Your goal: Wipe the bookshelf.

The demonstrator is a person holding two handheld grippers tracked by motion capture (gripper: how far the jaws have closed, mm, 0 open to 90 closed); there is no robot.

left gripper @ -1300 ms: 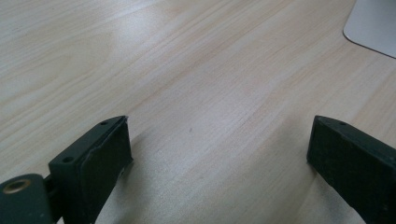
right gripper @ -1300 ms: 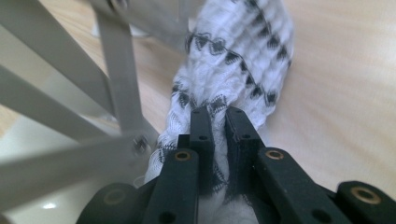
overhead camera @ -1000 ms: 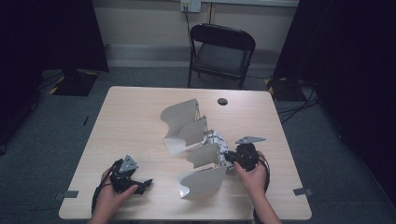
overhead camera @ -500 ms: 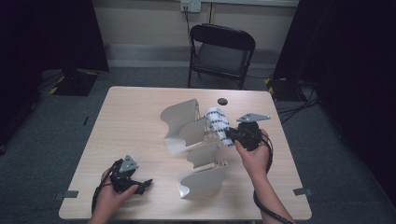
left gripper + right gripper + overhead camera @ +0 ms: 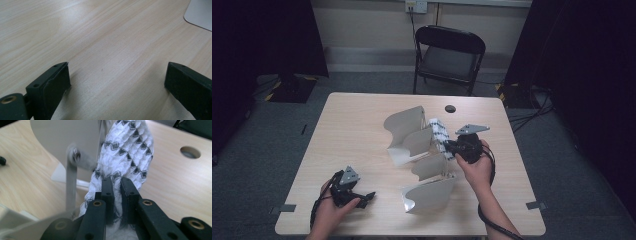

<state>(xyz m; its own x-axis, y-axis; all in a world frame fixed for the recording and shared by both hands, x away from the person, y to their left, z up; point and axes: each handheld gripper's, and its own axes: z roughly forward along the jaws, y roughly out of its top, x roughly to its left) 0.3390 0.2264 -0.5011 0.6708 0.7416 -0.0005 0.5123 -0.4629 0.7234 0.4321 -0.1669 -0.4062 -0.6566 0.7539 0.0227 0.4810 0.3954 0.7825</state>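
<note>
Careful: right gripper (image 5: 117, 182) pinches the patterned sock (image 5: 125, 152) thinly; snagging the white rack (image 5: 412, 135) could pull it free.

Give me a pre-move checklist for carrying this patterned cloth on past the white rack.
1. Right gripper shut on the patterned cloth: ok.
2. Cloth lifted off the table: ok in the high view.
3. Cloth free of the white rack: cannot tell; it hangs right beside a panel and a metal rod.
4. Left gripper open and holding nothing, low over bare wood: ok.
5. Left gripper apart from the rack: ok.
</note>
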